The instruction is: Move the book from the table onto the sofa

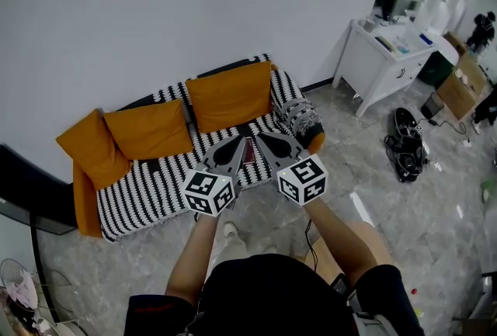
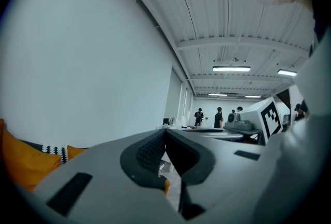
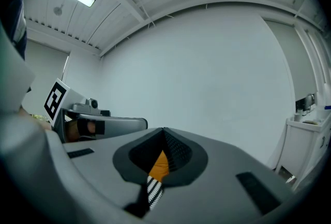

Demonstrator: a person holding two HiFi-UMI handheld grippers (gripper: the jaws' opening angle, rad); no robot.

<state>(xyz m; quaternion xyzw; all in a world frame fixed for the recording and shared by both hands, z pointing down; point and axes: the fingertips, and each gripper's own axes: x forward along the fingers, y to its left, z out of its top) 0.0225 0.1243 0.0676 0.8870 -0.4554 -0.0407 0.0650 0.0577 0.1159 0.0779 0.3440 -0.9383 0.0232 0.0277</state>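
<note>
Striped sofa; three orange cushions

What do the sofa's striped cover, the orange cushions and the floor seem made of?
Black-and-white striped sofa cover: probably woven cloth, matte, slightly rumpled at the edges. Orange cushions: soft matte fabric, creased and slumping. Grey floor: likely polished stone or marble-look tile, veined with glossy light streaks.

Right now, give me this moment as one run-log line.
left gripper: shut | right gripper: shut | dark red book: between both grippers, over striped sofa | held or lying: unclear
</note>
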